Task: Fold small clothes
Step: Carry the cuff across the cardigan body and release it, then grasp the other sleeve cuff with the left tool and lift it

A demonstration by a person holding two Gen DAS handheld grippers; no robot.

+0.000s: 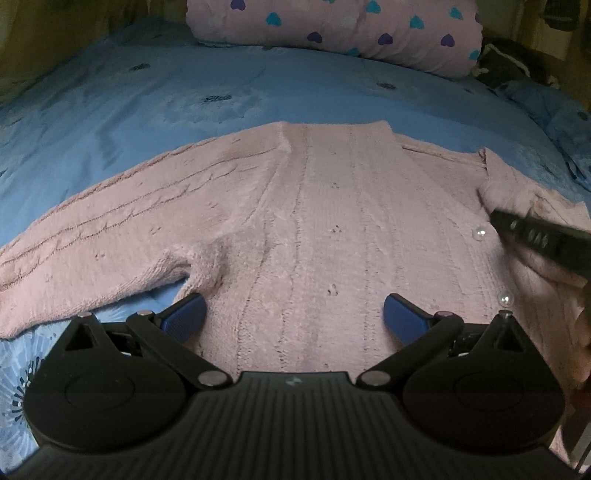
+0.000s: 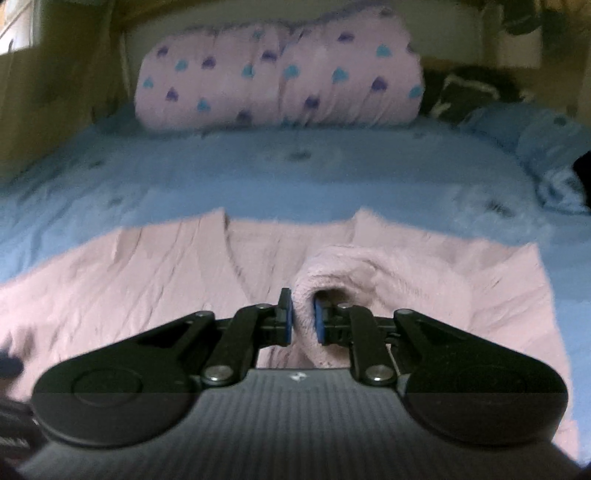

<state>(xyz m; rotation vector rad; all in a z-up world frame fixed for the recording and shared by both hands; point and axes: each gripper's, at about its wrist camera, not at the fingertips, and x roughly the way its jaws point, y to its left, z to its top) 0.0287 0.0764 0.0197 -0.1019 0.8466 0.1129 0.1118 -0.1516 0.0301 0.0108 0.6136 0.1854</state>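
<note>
Blue bed [image 1: 147, 110]; right tool [image 2: 303, 317] pinching pink cardigan [image 1: 314, 221] sleeve.

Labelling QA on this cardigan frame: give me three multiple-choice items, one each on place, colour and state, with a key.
1. Where does the pink cardigan lie?
A. On the blue bedspread
B. On top of the heart-print pillow
C. On a wooden floor

2. What colour are the hearts on that pillow?
A. Red and yellow
B. Teal and purple
C. Black and white

3. What is the state of the right claw?
A. Wide open over the bedspread
B. Shut on nothing
C. Shut on a sleeve cuff of the cardigan

Key: 1 A, the cardigan is spread flat with blue bedding around it. 2 B, teal and purple hearts show on pale pink fabric in both views. 3 C, pink knit is pinched between the blue pads in the right wrist view; the left claw hovers open over the cardigan.
</note>
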